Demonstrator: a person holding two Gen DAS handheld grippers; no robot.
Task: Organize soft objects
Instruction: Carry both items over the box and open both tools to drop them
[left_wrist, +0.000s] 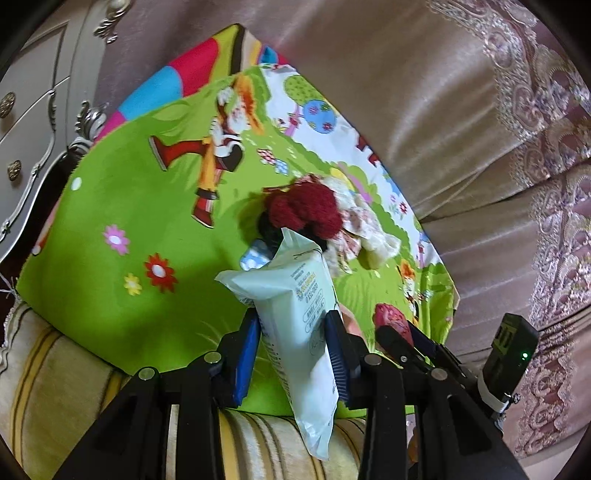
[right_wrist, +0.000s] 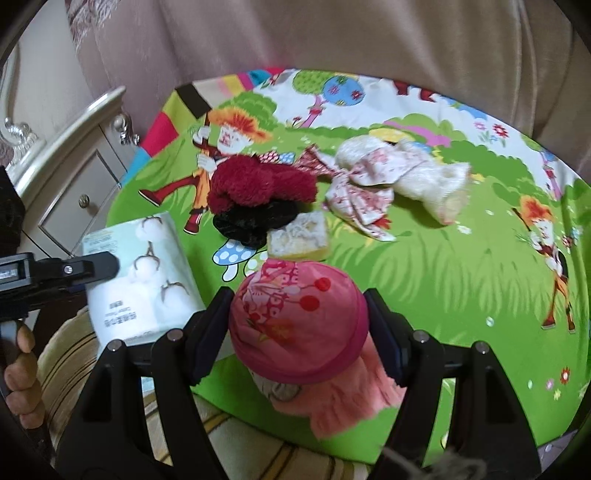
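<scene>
Between the left tool's (left_wrist: 293, 334) blue ribbed pads sits a smooth, pale plastic tissue pack (left_wrist: 295, 317), clamped and raised above the glossy cartoon mat (left_wrist: 122, 199). Beside it, the right tool (right_wrist: 297, 325), half spread, grips a rounded pink fabric bundle (right_wrist: 295, 325); fuzzy red yarn (right_wrist: 255, 182) lies beyond on the mat.

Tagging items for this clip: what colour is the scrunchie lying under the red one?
Black scrunchie, tucked beneath the red scrunchie; clearest in the right wrist view.

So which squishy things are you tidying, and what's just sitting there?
Tidying: tissue pack, pink hat, red scrunchie, black scrunchie, sponge, floral cloth.
Just there: cartoon mat, nightstand, curtain.
</scene>
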